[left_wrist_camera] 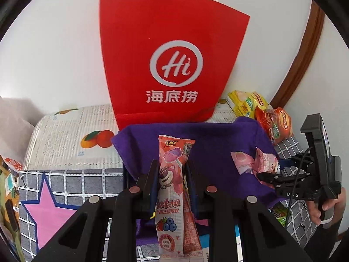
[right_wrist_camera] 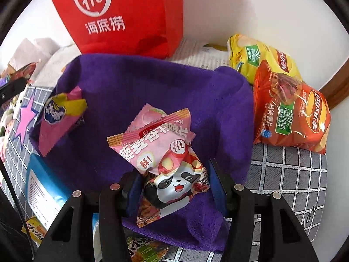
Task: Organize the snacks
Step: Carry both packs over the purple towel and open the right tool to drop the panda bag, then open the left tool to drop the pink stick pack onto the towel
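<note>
My left gripper (left_wrist_camera: 172,163) is shut on a long pink Lotso lollipop packet (left_wrist_camera: 172,187), holding it upright over a purple cloth (left_wrist_camera: 209,144) shaped like a shallow bin. My right gripper (right_wrist_camera: 174,179) is shut on a crumpled pink snack packet with a panda (right_wrist_camera: 174,183), low over the same purple cloth (right_wrist_camera: 135,91). A second pink packet (right_wrist_camera: 152,113) lies against the panda packet; I cannot tell whether it is gripped too. In the left wrist view the right gripper (left_wrist_camera: 266,175) shows at the right, held by a hand (left_wrist_camera: 327,207).
A red paper bag (left_wrist_camera: 170,65) stands behind the cloth against the wall. Yellow (right_wrist_camera: 257,59) and orange (right_wrist_camera: 292,113) crisp bags lie to the right. A pink-and-yellow packet (right_wrist_camera: 59,118) rests on the cloth's left edge, near a blue box (right_wrist_camera: 45,187) and a green packet (right_wrist_camera: 144,249).
</note>
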A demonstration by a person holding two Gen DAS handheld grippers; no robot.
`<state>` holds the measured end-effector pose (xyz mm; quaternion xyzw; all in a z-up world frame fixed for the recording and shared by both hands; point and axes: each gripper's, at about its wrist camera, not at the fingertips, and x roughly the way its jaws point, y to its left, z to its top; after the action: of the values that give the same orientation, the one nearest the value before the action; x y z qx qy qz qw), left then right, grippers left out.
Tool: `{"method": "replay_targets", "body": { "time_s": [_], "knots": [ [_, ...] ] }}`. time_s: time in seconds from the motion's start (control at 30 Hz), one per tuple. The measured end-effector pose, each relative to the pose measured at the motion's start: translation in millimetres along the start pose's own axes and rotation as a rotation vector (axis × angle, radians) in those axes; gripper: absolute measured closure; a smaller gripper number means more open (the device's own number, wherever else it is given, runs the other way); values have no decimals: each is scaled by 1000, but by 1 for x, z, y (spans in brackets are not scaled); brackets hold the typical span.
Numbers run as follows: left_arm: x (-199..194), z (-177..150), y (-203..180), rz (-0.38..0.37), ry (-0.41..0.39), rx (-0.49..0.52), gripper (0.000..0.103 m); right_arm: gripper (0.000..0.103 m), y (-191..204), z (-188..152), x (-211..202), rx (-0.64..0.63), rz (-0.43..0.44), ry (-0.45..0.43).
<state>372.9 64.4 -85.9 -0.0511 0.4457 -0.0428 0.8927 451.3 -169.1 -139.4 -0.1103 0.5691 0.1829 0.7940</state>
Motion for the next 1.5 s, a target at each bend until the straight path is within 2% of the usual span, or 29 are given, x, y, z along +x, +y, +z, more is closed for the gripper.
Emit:
{"method": "replay_targets", "body": {
  "time_s": [0.2,0.3,0.43,0.57,0.73,0.87,1.0,1.5],
  "knots": [
    [6,-2,-6,-31,27,6,80,47,7,-2,7,-36,-14,33],
    [8,-4,-12,-65,40,13,80,47,16,-1,12,-63,-50,42],
    [11,-7,-21,-96,53,29,80,41,24,0,11,-73,-91,22],
    [15,-11,-29,-145,74,39,80,39,27,1,2,-80,-102,1],
    [28,-16,-35,-152,112,48,80,39,22,4,-18,-27,-77,-56],
    [40,-19,-34,-172,159,26,80,39,16,2,-34,9,-67,-98],
    [49,-19,-30,-165,174,-4,80,39,9,1,-46,22,-60,-120],
    [63,-19,-29,-192,108,-85,80,39,5,3,-48,10,-62,-138]
  ]
}}
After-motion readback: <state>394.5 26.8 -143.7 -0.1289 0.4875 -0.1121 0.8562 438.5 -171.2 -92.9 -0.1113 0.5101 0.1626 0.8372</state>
